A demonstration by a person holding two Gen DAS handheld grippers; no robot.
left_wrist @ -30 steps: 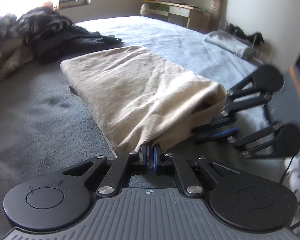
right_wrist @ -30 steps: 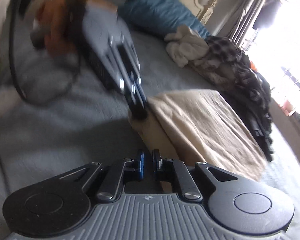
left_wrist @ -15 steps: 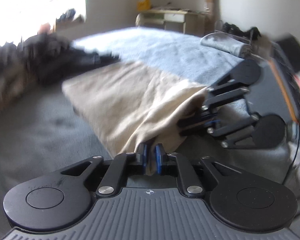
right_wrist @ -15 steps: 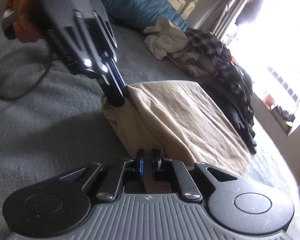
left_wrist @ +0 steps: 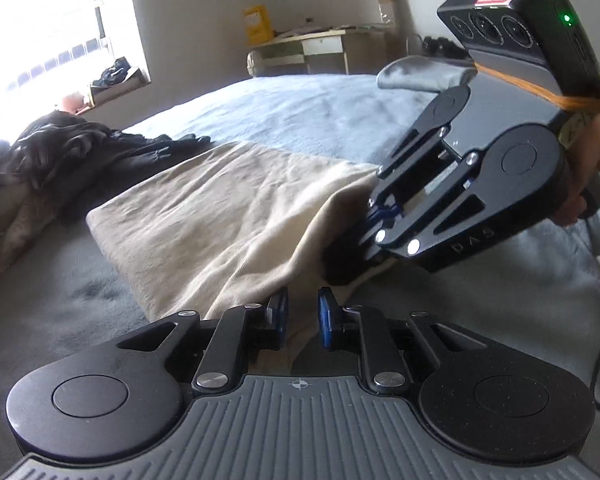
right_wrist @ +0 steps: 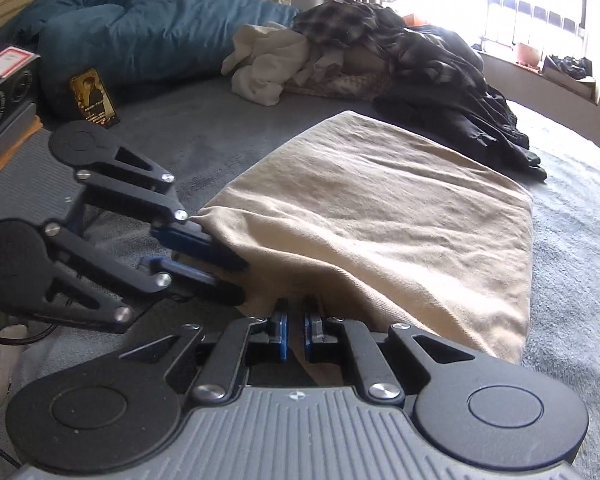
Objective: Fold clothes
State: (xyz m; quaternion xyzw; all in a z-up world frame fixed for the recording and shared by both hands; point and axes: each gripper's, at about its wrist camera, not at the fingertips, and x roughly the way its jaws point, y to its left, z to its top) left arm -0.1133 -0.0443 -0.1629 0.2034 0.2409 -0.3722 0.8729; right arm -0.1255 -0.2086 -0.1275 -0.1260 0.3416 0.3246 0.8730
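A folded beige garment [left_wrist: 228,216] [right_wrist: 380,220] lies on the grey bed cover [left_wrist: 68,280], with its near end lifted off the bed. My right gripper [right_wrist: 296,332] is shut on the near edge of that end; in the left wrist view the right gripper [left_wrist: 380,216] reaches in under the fabric, with a hand behind it. My left gripper [left_wrist: 303,314] stands open at the neighbouring corner. In the right wrist view the left gripper [right_wrist: 236,280] shows both fingers apart, the cloth edge resting on the upper one.
A heap of dark and plaid clothes [right_wrist: 420,52] [left_wrist: 60,148] lies just beyond the garment, with a white bundle [right_wrist: 268,64] beside it. A blue duvet [right_wrist: 140,28] runs along the headboard. A folded grey item [left_wrist: 424,74] sits on the bed's far side, near a desk [left_wrist: 312,48].
Both grippers have lifted the garment's near end and carried it forward. The left gripper's fingers have spread apart. The right gripper stays shut on the cloth.
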